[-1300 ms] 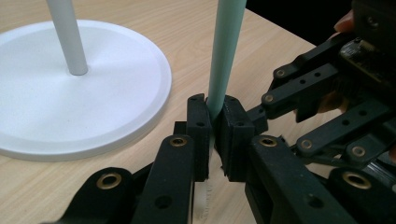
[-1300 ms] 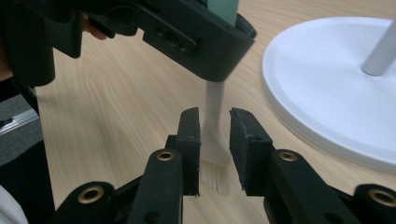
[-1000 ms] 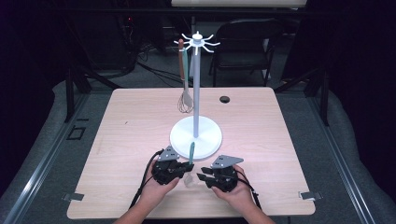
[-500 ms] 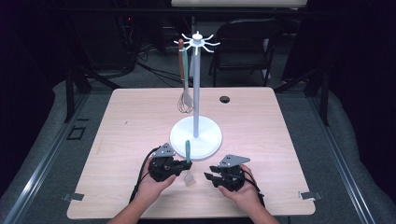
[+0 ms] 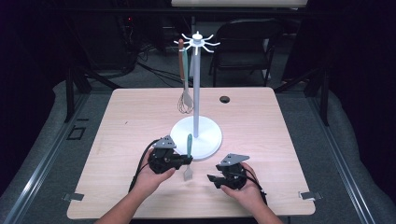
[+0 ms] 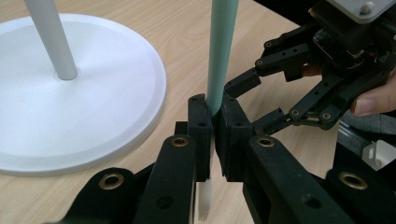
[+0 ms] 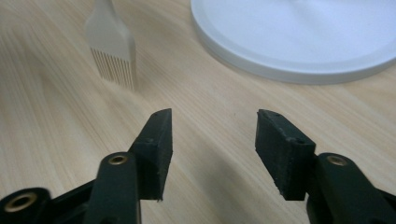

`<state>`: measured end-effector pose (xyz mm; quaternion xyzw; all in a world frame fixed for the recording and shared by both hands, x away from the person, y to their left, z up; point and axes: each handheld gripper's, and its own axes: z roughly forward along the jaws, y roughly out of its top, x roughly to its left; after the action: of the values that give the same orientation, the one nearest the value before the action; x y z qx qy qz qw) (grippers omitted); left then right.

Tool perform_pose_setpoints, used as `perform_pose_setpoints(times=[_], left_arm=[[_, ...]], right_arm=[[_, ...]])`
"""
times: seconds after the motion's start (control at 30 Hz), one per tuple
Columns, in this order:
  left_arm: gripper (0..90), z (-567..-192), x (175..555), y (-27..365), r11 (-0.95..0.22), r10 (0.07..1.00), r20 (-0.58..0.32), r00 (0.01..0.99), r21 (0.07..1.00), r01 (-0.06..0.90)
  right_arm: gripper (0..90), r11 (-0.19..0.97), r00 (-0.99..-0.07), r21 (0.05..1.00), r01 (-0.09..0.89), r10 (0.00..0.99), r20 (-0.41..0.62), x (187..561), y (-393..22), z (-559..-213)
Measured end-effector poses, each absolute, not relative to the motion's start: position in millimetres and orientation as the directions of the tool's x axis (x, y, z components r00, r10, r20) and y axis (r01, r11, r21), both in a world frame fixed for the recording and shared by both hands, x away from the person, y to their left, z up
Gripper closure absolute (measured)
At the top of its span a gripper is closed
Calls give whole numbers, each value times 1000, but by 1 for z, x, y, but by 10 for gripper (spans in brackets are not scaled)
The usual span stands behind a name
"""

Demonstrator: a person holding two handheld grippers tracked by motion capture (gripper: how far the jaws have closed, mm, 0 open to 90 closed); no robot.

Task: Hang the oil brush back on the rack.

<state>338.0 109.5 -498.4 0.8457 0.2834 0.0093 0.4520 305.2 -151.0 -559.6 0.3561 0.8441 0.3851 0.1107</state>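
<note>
Dark surroundings close around a pale wooden bench (image 5: 140,116), where chairs and cabling behind it are too dim for us to make out. On the bench stands a white stand (image 5: 196,135) with a round base, a thin pole and hooks at the top; 2 utensils hang there, a whisk (image 5: 185,100) among them, though their upper ends blur together against the dark.

In the left gripper view we see the teal handle of the brush (image 6: 219,56) run out of the top edge, so its far end is cut off, and the black jaws cover its middle; only a bit of the pale bristle head peeks out below them. From the high view the brush (image 5: 188,156) stands nearly upright just in front of the stand's base, bristles down near the bench; we cannot tell whether they touch it.

We see the left gripper (image 5: 187,159) clenched on the brush handle, pads pressed against both sides. The right gripper (image 5: 211,178) sits just beside it, its jaws having just been opening, now spread wide with bare bench between them. In the right gripper view the bristle head (image 7: 112,46) lies ahead of those jaws, clear of them.
</note>
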Motion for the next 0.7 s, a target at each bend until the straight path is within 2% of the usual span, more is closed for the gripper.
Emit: perform_pose_setpoints(times=[0.7], left_arm=[[850,-458,365,118,-477,467,-267,843,727,494]], right_arm=[[433,459,-711,711,533,698,83,308,-159,-560]])
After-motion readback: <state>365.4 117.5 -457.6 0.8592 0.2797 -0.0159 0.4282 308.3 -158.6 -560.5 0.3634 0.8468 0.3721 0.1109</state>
